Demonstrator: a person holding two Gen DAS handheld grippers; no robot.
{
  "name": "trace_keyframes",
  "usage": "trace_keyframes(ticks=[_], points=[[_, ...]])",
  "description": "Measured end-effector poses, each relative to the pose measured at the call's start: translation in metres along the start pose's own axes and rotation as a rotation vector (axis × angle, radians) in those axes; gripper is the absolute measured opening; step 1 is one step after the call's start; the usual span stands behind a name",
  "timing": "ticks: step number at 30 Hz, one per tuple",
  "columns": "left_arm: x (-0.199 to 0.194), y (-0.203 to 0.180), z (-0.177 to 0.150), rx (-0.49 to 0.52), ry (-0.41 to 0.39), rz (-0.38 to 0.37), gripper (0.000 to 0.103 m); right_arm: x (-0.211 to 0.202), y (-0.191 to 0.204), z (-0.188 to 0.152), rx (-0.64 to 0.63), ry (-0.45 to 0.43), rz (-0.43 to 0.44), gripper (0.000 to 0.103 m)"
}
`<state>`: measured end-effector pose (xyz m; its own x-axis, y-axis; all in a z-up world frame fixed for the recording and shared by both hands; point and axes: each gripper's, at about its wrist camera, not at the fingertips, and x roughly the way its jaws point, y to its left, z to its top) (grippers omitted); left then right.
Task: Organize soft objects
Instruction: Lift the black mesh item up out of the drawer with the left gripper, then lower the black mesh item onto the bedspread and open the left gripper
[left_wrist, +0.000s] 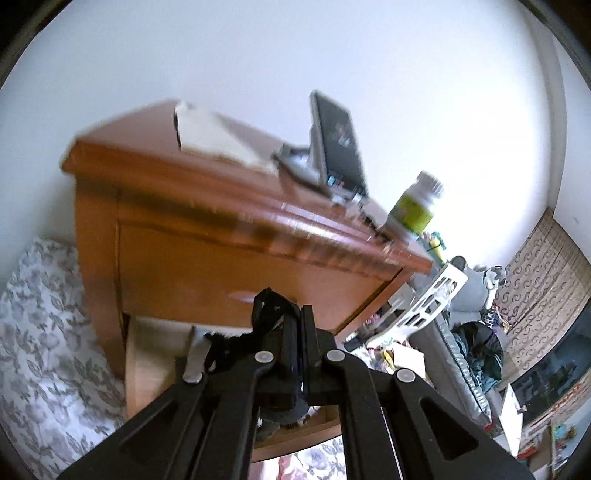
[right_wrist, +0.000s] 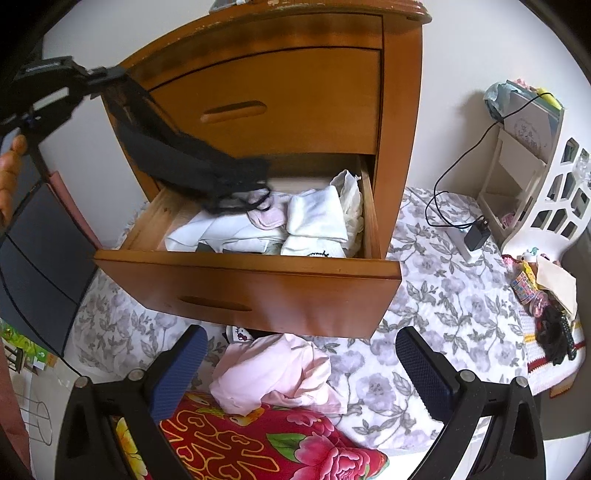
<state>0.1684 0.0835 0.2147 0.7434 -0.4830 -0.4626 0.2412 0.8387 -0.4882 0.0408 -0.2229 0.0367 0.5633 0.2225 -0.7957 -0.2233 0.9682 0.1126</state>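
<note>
The left gripper (left_wrist: 300, 325) has its jaws pressed together on a black lacy garment (right_wrist: 192, 162), a bunch of which pokes out beside the fingertips in the left wrist view. Seen from the right wrist camera, that gripper sits at the upper left, in front of the wooden nightstand (right_wrist: 402, 110), and the black fabric hangs from it in a long stretched band that slopes down to the right, its lower end trailing over the back left part of the open bottom drawer (right_wrist: 258, 291). Whether the trailing end still touches the clothes below is hard to judge, as the fabric is blurred there. Inside the drawer lie folded white garments (right_wrist: 317, 218) and a small pale pink piece (right_wrist: 267, 219), packed toward the right side. The upper drawer (right_wrist: 273, 107) is closed. The right gripper (right_wrist: 301, 373) hangs in front of the drawer with its jaws wide apart and nothing between the blue pads (right_wrist: 424, 373); below it a crumpled pink garment (right_wrist: 273, 376) rests on the floral bedsheet (right_wrist: 436, 295), overlapping a red flowered quilt (right_wrist: 266, 443). On the nightstand's top, in the left wrist view, stand a green-labelled bottle (left_wrist: 415, 208) near the right corner and a dark tablet-like device (left_wrist: 338, 144) propped upright. To the right of the nightstand a black charger (right_wrist: 476, 236) with its cable lies on the sheet beside a white cut-out shelf (right_wrist: 554, 206).
</note>
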Motion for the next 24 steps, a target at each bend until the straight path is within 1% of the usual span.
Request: trace_keyframes(ticks=[7, 14, 17, 24], points=[[-0.047, -0.020, 0.007, 0.063, -0.095, 0.006, 0.001, -0.004, 0.002, -0.001, 0.000, -0.008, 0.006, 0.103], [-0.083, -0.034, 0.000, 0.102, -0.153, 0.007, 0.001, -0.009, 0.003, -0.002, 0.002, -0.018, 0.010, 0.103], [-0.093, -0.038, -0.005, 0.109, -0.163, 0.003, 0.001, -0.012, 0.004, -0.003, 0.002, -0.025, 0.014, 0.103], [-0.107, -0.060, -0.025, 0.151, -0.138, -0.022, 0.001, -0.022, 0.007, -0.007, 0.005, -0.042, 0.017, 0.103]])
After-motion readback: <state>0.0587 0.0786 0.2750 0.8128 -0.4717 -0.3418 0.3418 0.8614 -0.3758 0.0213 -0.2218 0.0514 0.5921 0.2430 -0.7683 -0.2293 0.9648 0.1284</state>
